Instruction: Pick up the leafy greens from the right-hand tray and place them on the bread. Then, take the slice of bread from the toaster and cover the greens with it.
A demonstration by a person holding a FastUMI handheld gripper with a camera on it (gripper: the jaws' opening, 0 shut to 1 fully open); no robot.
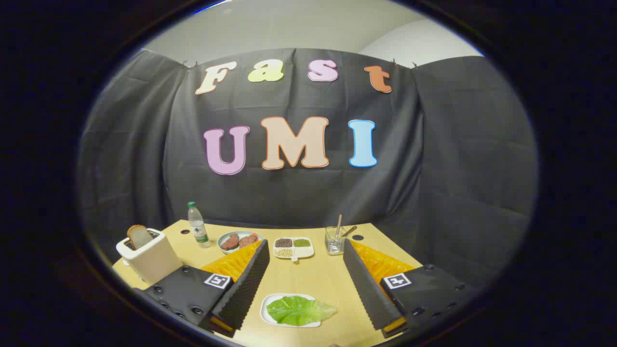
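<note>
A green lettuce leaf lies on a small white tray on the wooden table, low between my two fingers. My gripper is open, held above the table with nothing between its fingers. A white toaster stands beyond the left finger, and a slice of bread sticks up out of its slot. The bread that the greens go on is not something I can make out.
Beyond the fingers, along the back of the table, stand a plastic bottle, a bowl of sausage slices, a white divided dish of seeds and a glass holder with sticks. Black cloth walls the booth.
</note>
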